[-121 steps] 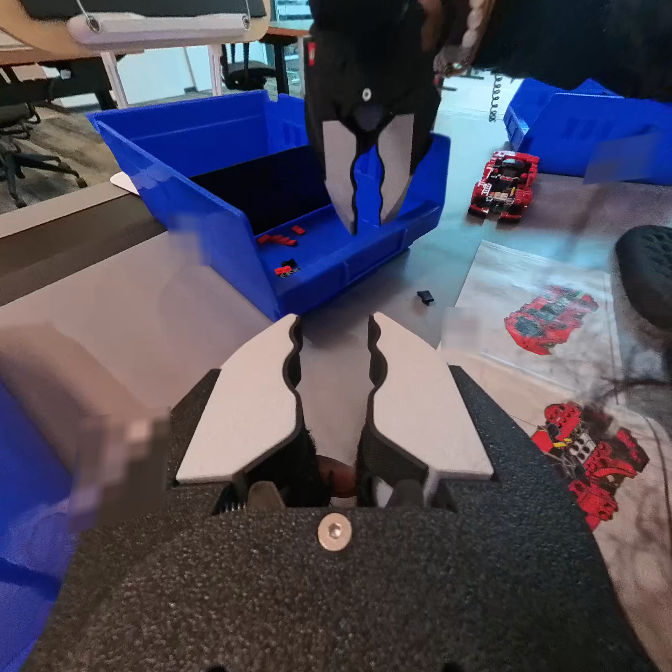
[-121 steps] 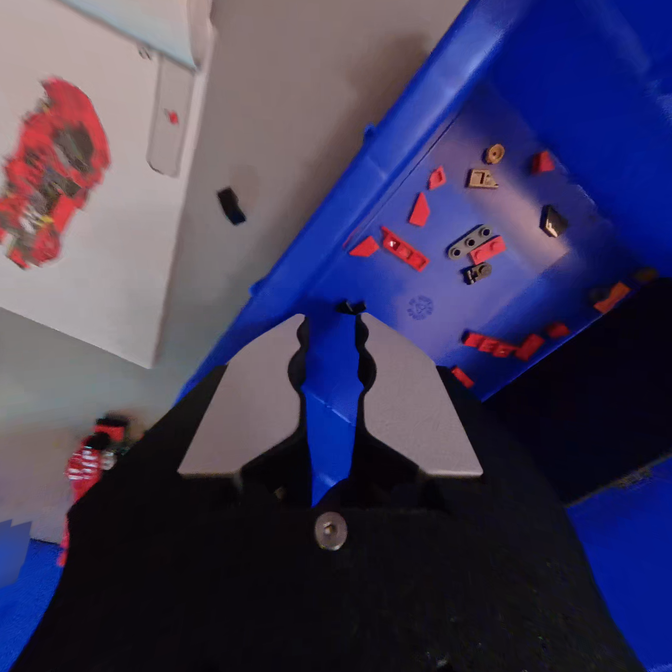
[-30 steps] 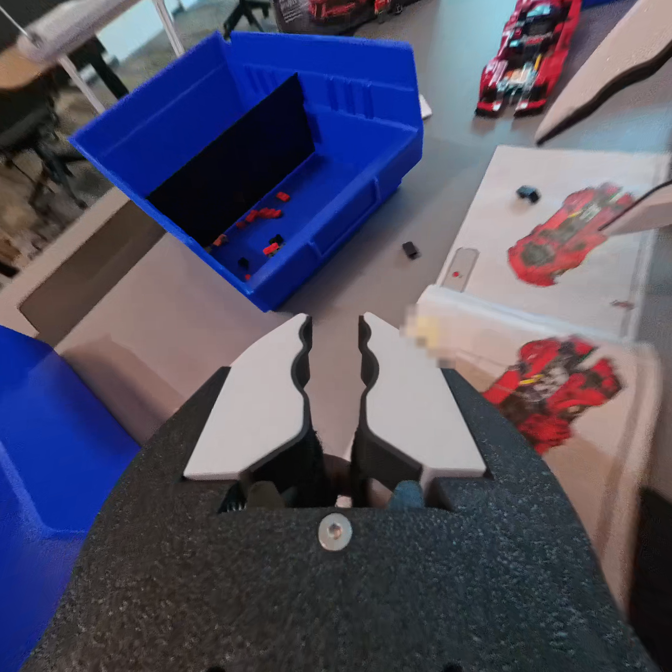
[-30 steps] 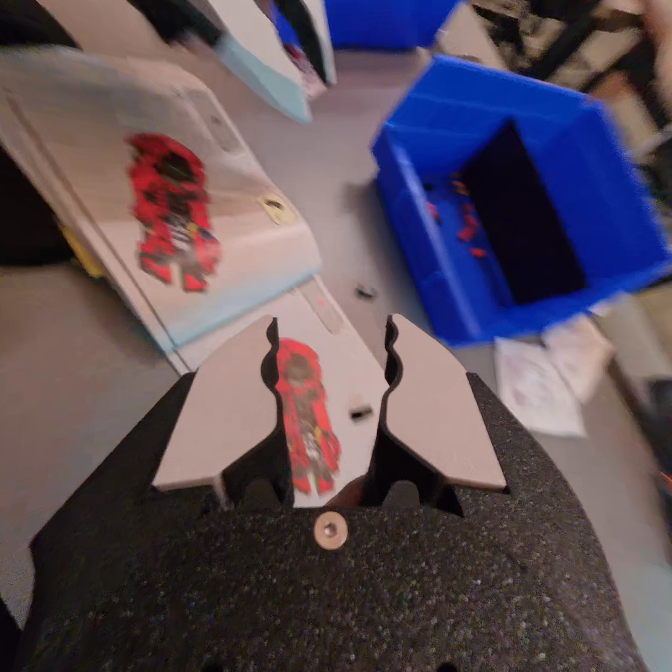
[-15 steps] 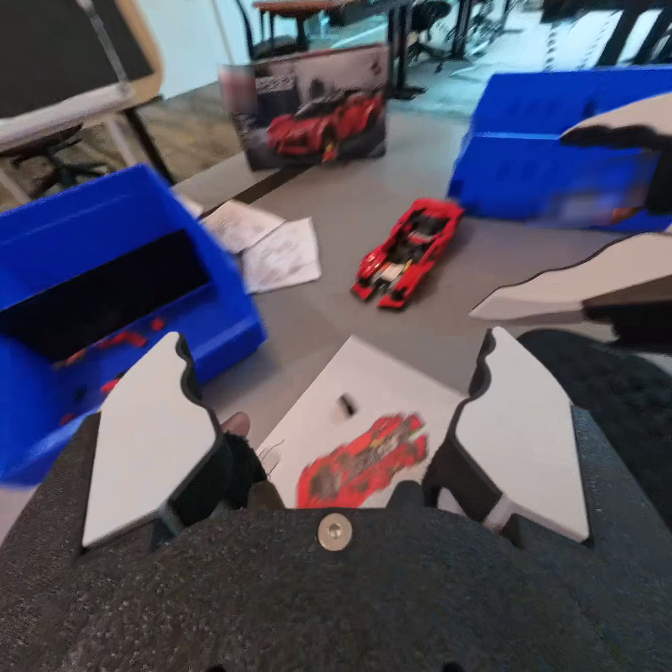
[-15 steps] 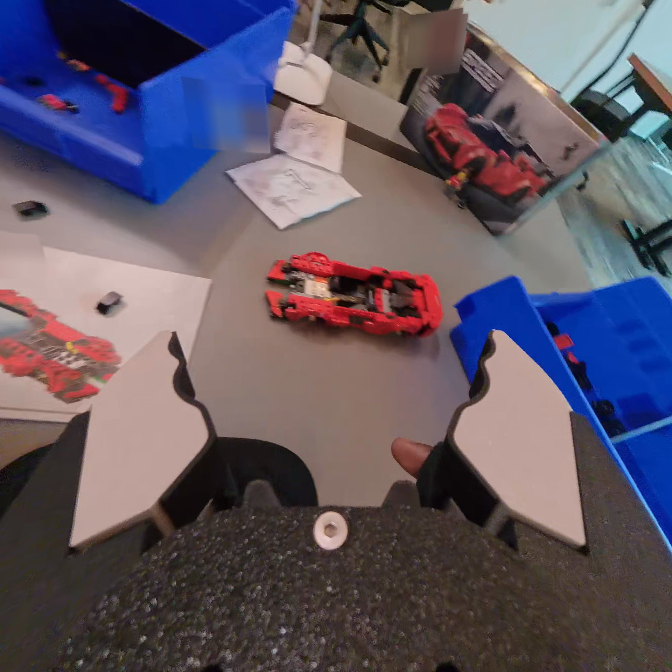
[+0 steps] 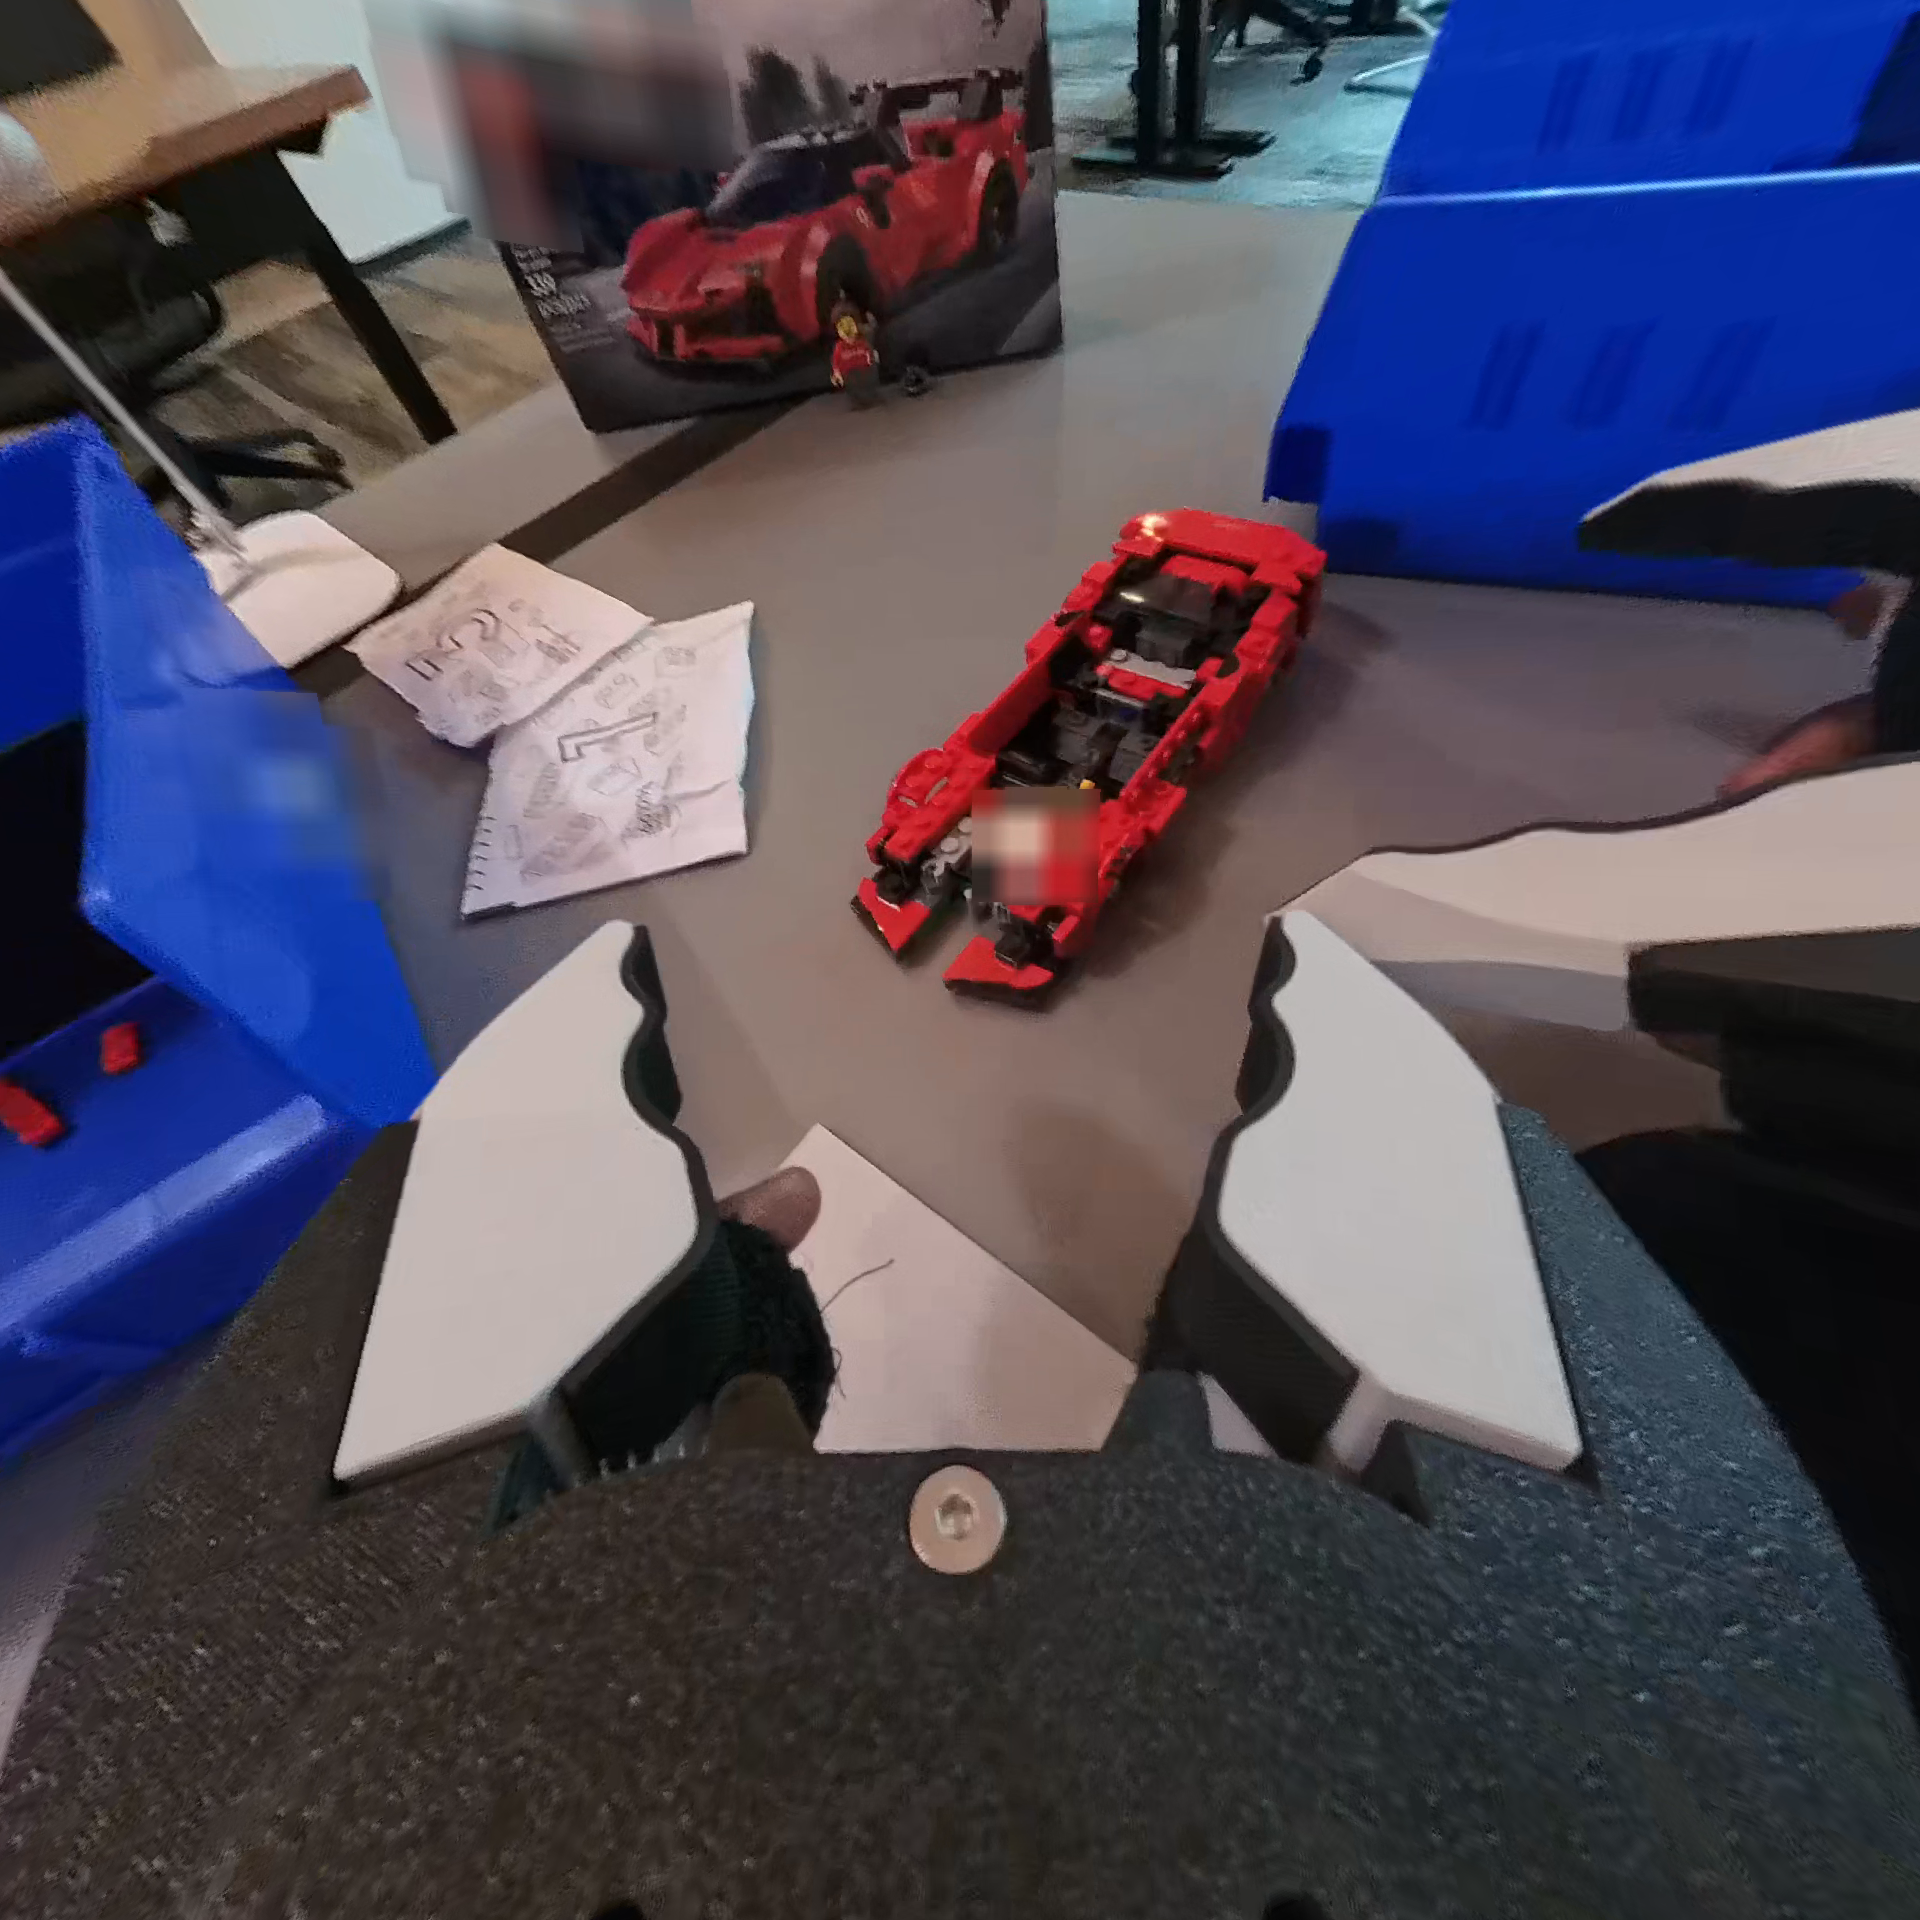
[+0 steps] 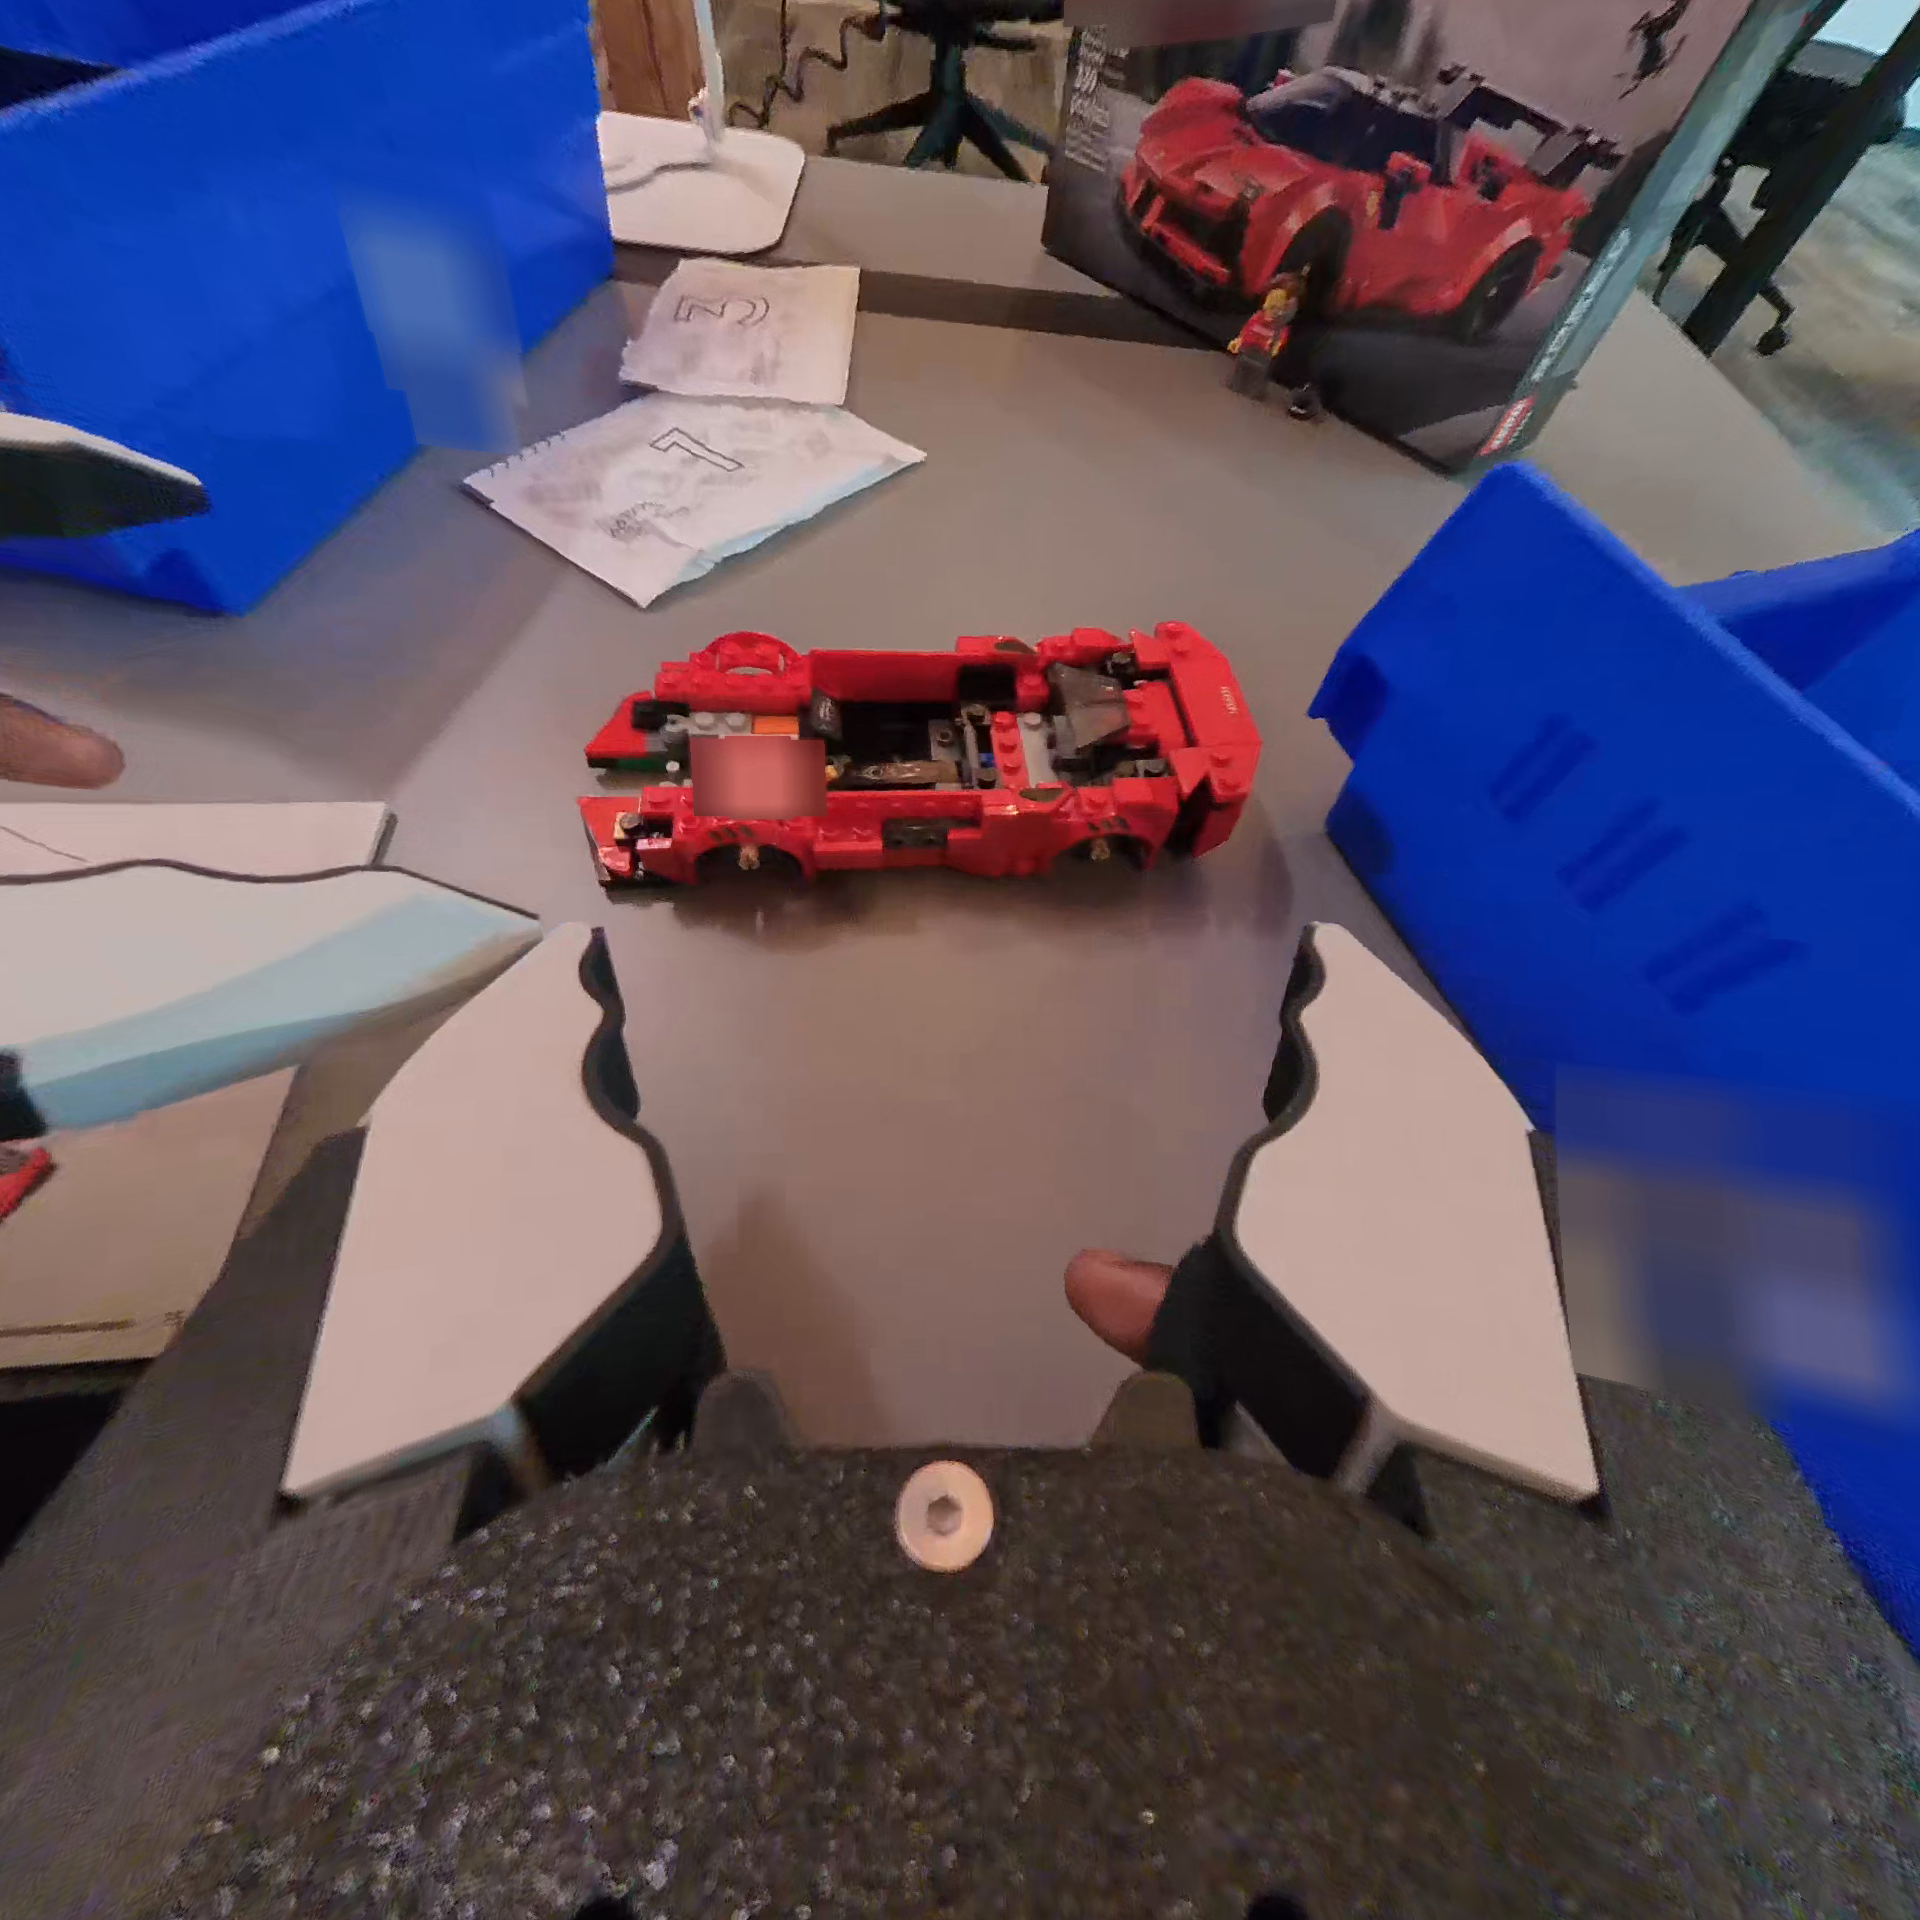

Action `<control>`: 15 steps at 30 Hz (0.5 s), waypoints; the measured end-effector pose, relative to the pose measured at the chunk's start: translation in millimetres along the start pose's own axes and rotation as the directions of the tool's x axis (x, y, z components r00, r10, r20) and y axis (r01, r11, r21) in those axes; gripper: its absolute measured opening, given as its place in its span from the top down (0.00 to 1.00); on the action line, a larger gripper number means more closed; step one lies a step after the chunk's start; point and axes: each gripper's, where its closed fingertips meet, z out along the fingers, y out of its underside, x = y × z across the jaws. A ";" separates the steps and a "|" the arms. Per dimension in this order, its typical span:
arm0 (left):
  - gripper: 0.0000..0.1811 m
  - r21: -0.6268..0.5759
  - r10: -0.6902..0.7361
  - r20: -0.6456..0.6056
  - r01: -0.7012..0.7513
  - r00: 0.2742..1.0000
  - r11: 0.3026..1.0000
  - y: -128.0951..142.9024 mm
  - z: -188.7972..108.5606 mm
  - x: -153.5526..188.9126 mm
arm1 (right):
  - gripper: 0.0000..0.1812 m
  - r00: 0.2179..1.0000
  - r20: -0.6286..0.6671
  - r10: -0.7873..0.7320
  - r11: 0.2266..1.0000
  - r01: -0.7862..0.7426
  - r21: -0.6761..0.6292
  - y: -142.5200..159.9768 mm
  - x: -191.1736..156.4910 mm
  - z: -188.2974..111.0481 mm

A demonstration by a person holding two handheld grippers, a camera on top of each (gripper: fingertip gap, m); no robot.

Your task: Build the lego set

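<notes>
A partly built red lego car [image 7: 1091, 748] sits on the grey table [image 7: 883, 582], roof open, black and grey parts showing inside. It also shows side-on in the right wrist view [image 8: 925, 758]. My left gripper [image 7: 951, 935] is open and empty, a short way in front of the car's nose. My right gripper [image 8: 951, 940] is open and empty, just short of the car's side. The right gripper's fingers [image 7: 1662, 873] show at the right edge of the left wrist view. The left gripper's finger [image 8: 208, 987] shows at the left edge of the right wrist view.
A blue bin [image 7: 208, 831] with loose red pieces stands at the left, another blue bin [image 7: 1610, 343] at the right [image 8: 1610, 831]. Two paper bags [image 7: 603, 727] lie by the car. The set's box [image 7: 790, 208] with a minifigure [image 7: 854, 358] stands behind. An instruction page [image 7: 935, 1340] lies below my left gripper.
Both grippers swung from the left bin and instruction pages toward the car and opened wide. In the last half second both came closer to the car.
</notes>
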 end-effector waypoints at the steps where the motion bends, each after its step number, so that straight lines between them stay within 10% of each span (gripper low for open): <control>1: 0.42 0.000 -0.010 -0.026 0.010 1.000 1.000 2.0 -0.5 2.0 | 0.34 1.000 0.003 -0.012 1.000 0.012 -0.008 1.9 -1.7 2.0; 15: 0.53 0.004 0.070 -0.067 -0.070 0.995 0.998 8.1 -2.5 11.4 | 0.36 1.000 0.016 -0.014 1.000 0.014 -0.018 7.4 -6.8 7.3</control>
